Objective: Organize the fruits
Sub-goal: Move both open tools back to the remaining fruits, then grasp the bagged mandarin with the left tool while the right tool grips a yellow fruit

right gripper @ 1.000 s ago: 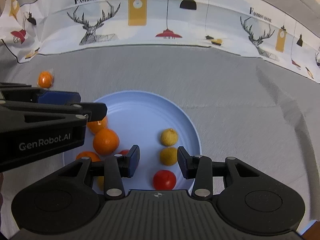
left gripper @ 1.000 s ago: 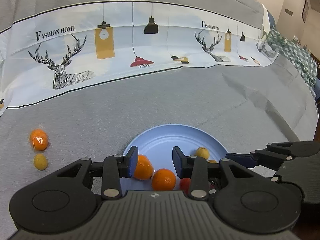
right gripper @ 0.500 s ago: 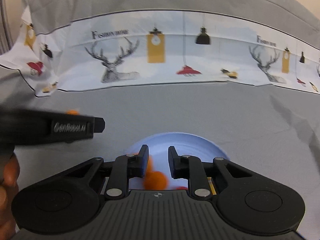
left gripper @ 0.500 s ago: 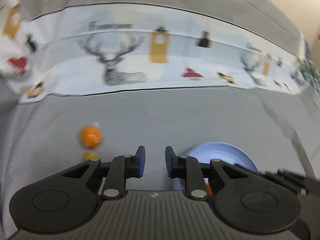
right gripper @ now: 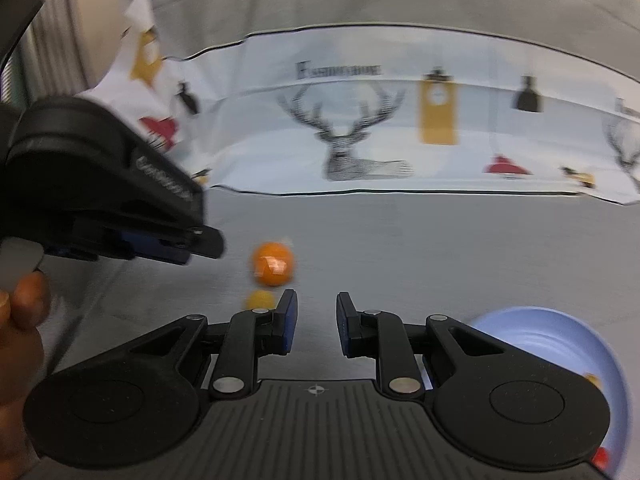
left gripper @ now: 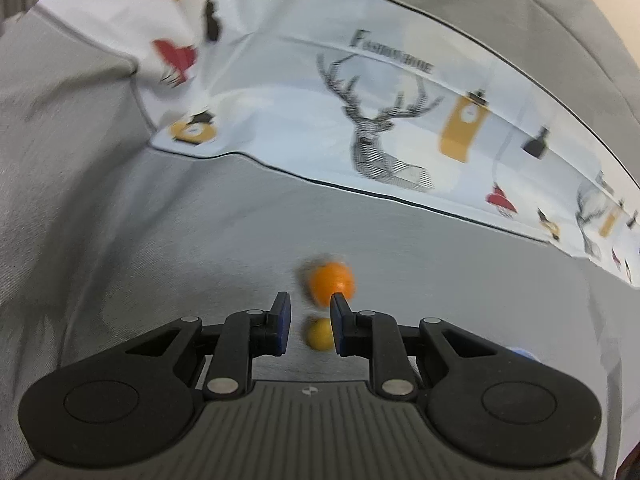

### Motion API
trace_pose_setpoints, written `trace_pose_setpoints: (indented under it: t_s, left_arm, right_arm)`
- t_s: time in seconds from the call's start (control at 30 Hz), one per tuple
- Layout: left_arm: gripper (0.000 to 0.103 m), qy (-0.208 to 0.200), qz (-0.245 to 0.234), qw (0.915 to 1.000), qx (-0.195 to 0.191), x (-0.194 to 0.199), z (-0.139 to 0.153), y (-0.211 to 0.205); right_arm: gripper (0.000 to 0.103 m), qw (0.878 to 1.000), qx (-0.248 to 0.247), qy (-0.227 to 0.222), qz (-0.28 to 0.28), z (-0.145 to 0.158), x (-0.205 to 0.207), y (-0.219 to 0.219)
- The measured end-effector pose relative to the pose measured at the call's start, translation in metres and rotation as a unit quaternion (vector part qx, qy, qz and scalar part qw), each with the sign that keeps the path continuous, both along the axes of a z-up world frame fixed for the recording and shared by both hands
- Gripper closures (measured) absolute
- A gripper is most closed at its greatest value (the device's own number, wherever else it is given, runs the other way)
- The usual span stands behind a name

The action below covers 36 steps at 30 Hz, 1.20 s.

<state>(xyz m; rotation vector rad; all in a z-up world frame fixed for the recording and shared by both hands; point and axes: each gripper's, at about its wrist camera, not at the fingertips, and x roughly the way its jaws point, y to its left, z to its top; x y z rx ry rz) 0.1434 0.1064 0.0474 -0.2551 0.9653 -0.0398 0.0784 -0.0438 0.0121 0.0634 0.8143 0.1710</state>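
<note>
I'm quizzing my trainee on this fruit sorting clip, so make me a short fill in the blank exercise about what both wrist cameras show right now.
1. The fruits lying on the gray cloth, off the plate, number ____.
2. The plate at the right edge of the right wrist view is light ____.
3. The small yellow fruit shows between the fingers of the ____ gripper.
4. Next to it, farther from the camera, lies a bigger fruit colored ____.

Missing words: two; blue; left; orange
</note>
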Motion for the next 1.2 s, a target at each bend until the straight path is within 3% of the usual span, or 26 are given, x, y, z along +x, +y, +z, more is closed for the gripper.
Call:
trace_pose_setpoints:
  t_s: [0.13, 0.33, 0.43, 0.5, 0.7, 0.87, 1.2]
  left_arm:
    - [0.08, 0.017, 0.043, 0.9985, -0.028, 0.008, -0.006, 0.023]
    - [0.08, 0.036, 0.07, 0.9956, -0.051, 0.016, -0.014, 0.037]
    - [0.08, 0.04, 0.064, 0.996, -0.047, 0.02, -0.017, 0.035]
    - [0.08, 0.044, 0.058, 0.9963, -0.047, 0.024, -0.02, 0.033]
    - [0.077, 0.052, 0.037, 0.9955, -0.07, 0.035, -0.03, 0.025]
    - [0.061, 0.056, 0.005, 0.9966, -0.061, 0.044, -0.041, 0.002]
    - [0.062, 0.059, -0.022, 0.9976, -0.028, 0.06, -0.065, -0.028]
  right_arm:
    - [0.079, 0.999, 0.003, 0.006, 0.036, -0.013, 0.014, 0.027]
    - [0.065, 0.998, -0.021, 0.026, 0.062, -0.036, 0.033, 0.055]
    - [0.065, 0.997, -0.016, 0.04, 0.057, -0.046, 0.043, 0.058]
    - [0.077, 0.997, -0.015, 0.05, 0.056, -0.051, 0.047, 0.058]
    - [0.077, 0.998, -0.001, 0.053, 0.026, -0.041, 0.046, 0.043]
    - [0.077, 0.996, -0.006, 0.086, -0.011, -0.044, 0.05, 0.022]
    - [0.077, 0.993, 0.004, 0.116, -0.015, -0.048, 0.047, 0.005]
